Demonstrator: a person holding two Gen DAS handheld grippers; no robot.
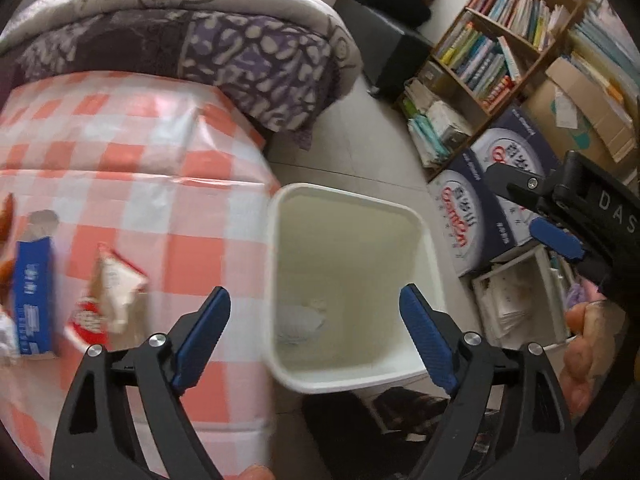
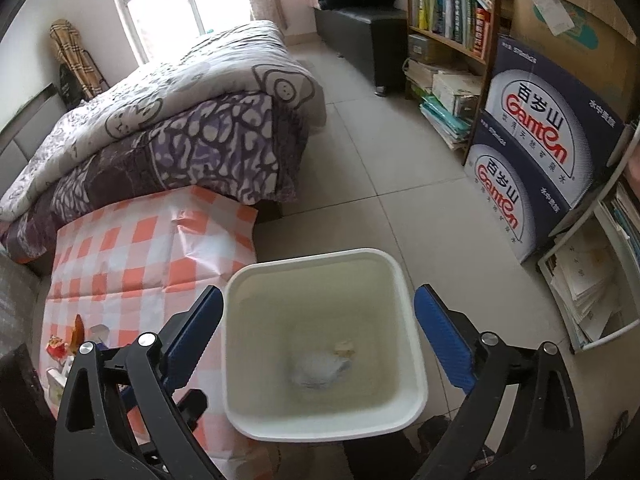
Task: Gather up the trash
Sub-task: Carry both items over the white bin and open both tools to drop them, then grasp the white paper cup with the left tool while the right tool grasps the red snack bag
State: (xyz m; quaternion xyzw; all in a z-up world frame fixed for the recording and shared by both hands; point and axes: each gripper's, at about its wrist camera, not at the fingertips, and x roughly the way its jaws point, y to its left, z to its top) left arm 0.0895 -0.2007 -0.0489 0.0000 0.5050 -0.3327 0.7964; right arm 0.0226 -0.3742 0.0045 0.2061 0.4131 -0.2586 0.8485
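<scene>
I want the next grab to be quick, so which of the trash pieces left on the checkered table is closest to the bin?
The crumpled red and white wrapper; the blue carton stands further left, away from the white bin.

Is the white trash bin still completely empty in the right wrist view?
No, the white trash bin already holds a crumpled white wad and a small yellowish scrap on its bottom.
</scene>
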